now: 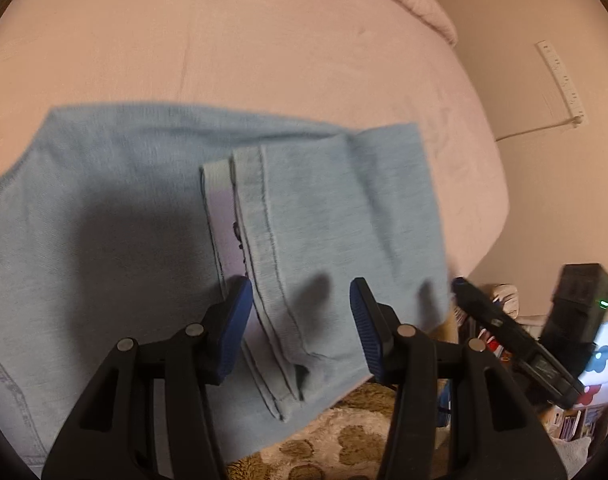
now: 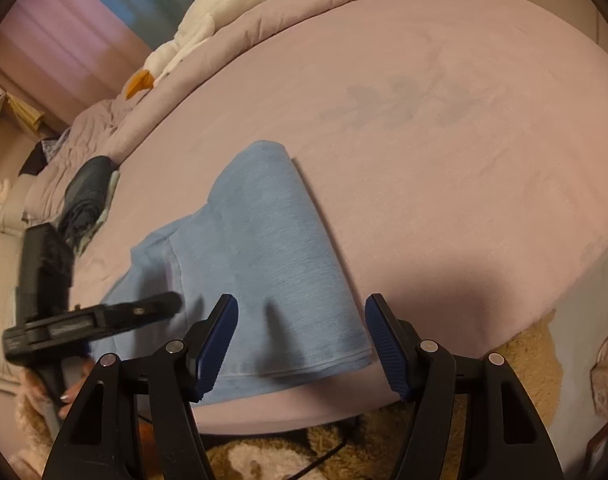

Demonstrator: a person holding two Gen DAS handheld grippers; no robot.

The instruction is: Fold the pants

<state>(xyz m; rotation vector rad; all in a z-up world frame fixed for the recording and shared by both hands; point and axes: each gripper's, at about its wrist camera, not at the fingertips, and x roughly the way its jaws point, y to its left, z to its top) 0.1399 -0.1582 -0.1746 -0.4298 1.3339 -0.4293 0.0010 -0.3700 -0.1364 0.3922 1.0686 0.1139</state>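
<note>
bed [image 2: 444, 128] with a pink sheet, serving as the folding ground; its near edge lets both tools reach the cloth from the side. pale blue pants [image 1: 116, 208], lying flat on the bed by that edge, already doubled: the hem end [image 1: 264, 248] rests on top of the wider part, hems stacked so the legs appear aligned, and the right wrist view shows the rounded fold [image 2: 264, 160] at the far end. plush toy [image 2: 208, 24] and dark clothing [image 2: 88, 196], well apart at the bed's far side. left gripper [image 1: 300, 320], jaws wide apart, holding nothing, hovering over the hem end, judged released after laying the fold. right gripper [image 2: 302, 342], likewise spread and empty, poised above the near edge of the folded pants, probably ready for a further fold
</note>
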